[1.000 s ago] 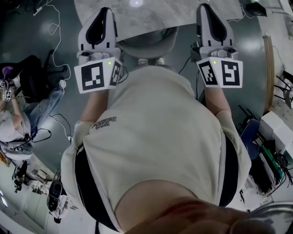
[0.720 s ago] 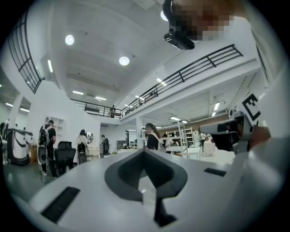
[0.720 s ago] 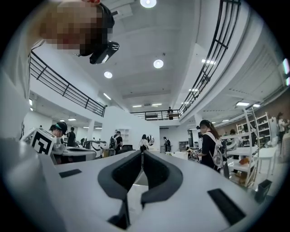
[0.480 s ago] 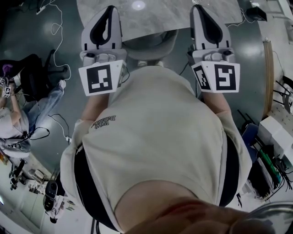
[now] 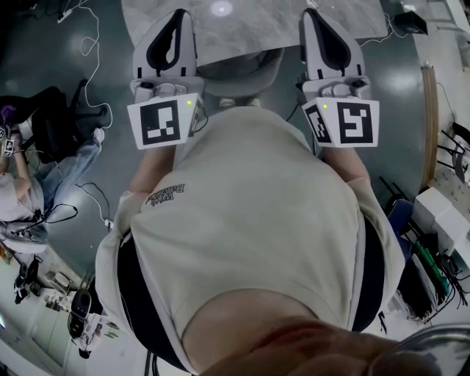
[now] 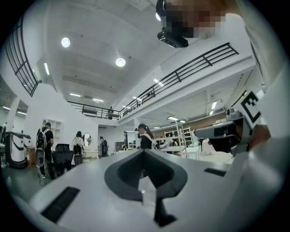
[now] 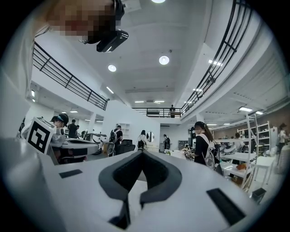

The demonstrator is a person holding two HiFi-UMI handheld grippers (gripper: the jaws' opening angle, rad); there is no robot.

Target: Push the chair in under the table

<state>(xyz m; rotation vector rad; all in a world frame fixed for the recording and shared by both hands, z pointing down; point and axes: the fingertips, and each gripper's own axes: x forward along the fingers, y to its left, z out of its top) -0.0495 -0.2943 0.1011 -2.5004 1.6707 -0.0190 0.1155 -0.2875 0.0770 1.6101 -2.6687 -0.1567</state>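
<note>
right gripper point(image 5: 314, 18) inward; grey curved chair point(image 5: 239, 71)

Grey floor point(image 5: 66, 103) bears chair point(image 5: 239, 72), cables point(image 5: 96, 34).

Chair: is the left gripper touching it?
Cannot tell. Head view shows the left gripper beside the chair from above; its own view shows only the room.

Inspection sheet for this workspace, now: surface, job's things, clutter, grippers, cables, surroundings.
Surface: grey marbled table, only its near part in view.
Job's things: grey chair, far part under the table's edge.
Clutter: nothing seen.
Grippers: left gripper and right gripper both shut, nothing between the jaws, one either side of the chair.
Cables: white cable loose on the floor, left.
Surroundings: seated person left; racks right.
</note>
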